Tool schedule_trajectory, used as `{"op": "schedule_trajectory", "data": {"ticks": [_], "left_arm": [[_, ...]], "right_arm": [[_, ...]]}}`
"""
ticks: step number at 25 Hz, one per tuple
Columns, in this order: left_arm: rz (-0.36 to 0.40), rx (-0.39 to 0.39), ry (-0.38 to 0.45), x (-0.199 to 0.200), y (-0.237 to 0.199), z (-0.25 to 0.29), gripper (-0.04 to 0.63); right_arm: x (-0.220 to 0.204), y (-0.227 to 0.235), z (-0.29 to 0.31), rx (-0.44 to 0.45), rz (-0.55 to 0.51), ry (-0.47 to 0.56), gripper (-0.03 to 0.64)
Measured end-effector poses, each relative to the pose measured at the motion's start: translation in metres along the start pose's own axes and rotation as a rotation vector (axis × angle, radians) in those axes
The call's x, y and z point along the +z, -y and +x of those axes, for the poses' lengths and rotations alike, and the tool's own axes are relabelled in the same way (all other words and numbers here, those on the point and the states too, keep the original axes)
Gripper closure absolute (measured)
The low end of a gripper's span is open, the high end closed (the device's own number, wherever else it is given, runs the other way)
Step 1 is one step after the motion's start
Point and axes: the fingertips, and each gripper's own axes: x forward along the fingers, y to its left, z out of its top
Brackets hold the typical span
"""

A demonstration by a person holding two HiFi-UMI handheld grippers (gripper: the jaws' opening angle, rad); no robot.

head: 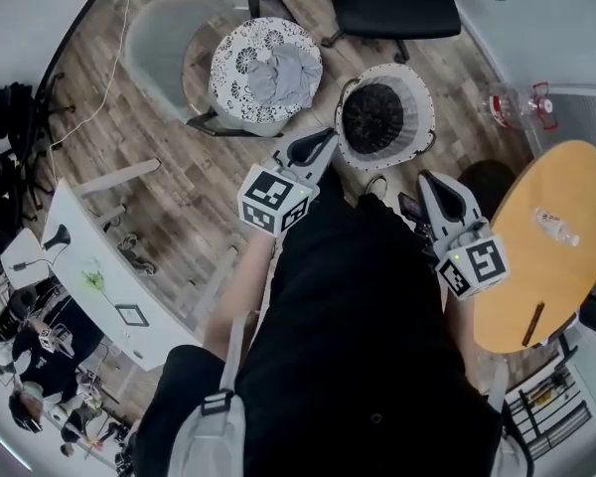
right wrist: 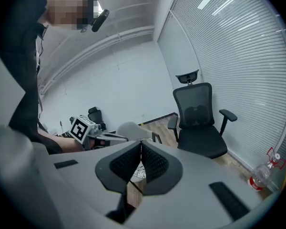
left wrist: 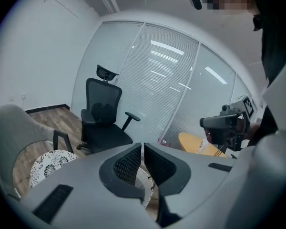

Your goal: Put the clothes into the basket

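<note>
Grey clothes (head: 278, 73) lie crumpled on a round black-and-white patterned cushion (head: 240, 63) in a grey armchair (head: 164, 38). To its right on the wooden floor stands a white basket (head: 417, 117) with a dark, empty inside. My left gripper (head: 323, 137) points toward the gap between chair and basket, shut with nothing in it; its pads (left wrist: 128, 165) meet at the tips. My right gripper (head: 426, 179) hangs near the basket's right side, also shut and empty (right wrist: 141, 143). The patterned cushion (left wrist: 50, 163) shows low at the left of the left gripper view.
A round wooden table (head: 551, 266) with a plastic bottle (head: 556, 227) stands at the right. A black office chair (head: 392, 3) sits behind the basket. A white desk (head: 99, 286) runs along the left. Another bottle (head: 517, 105) lies on the floor by the glass wall.
</note>
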Motion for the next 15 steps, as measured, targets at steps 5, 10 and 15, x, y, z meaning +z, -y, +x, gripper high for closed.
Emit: {"op": "schedule_trajectory", "data": {"ticks": [5, 10, 15], "left_arm": [[-0.081, 0.020, -0.002, -0.004, -0.078, 0.006, 0.581], [-0.165, 0.055, -0.037, -0.030, -0.137, 0.017, 0.576], [-0.212, 0.065, -0.119, -0.065, -0.176, 0.037, 0.523]], "right_arm": [[0.005, -0.014, 0.030, -0.046, 0.014, -0.046, 0.600], [0.000, -0.022, 0.041, -0.108, 0.056, -0.098, 0.600], [-0.011, -0.021, 0.047, -0.150, 0.070, -0.164, 0.600]]}}
